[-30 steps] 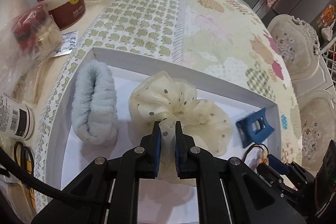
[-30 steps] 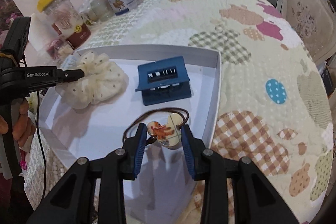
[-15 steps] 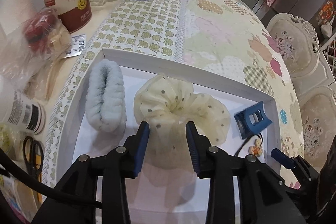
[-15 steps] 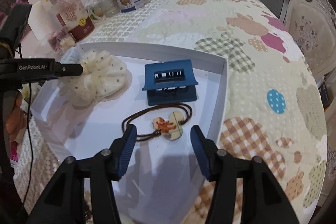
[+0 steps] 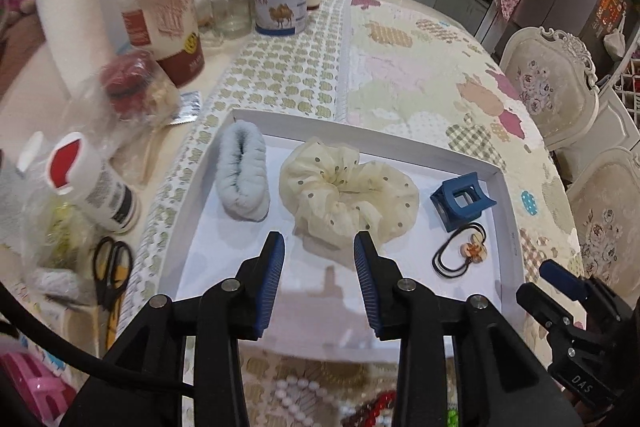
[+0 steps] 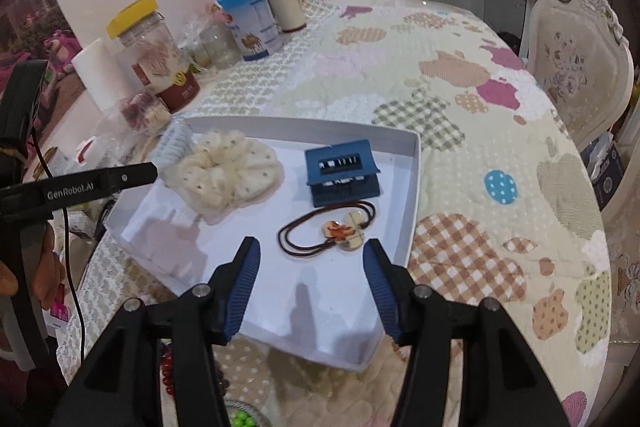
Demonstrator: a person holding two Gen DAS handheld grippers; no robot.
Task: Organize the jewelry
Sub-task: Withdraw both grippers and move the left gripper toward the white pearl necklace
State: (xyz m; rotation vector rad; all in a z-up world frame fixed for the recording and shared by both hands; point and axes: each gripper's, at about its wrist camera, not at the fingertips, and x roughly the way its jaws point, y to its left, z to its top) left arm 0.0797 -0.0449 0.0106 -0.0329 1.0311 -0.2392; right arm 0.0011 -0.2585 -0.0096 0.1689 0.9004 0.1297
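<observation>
Since fluffy pale-blue scrunchie (image 5: pixel 244 179), cream dotted scrunchie (image 5: pixel 348 195), blue claw clip (image 5: pixel 460 201) & brown charm hair tie (image 6: pixel 332 229) lie mid-frame in shallow white box (image 5: pixel 400 147), both left gripper (image 5: pixel 320 255) & right gripper (image 6: pixel 312 263) wide open w/ nothing held, sorting looks mostly done; beads at bottom edge prob. left.

White tray (image 5: pixel 404 146) holds a pale blue scrunchie (image 5: pixel 244 179), cream dotted scrunchie (image 5: pixel 348 195) and navy claw clip (image 5: pixel 460 201).

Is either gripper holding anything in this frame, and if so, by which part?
Nothing is held. The left gripper is open short of the cream scrunchie; the right gripper is open short of the charm hair tie.
</observation>
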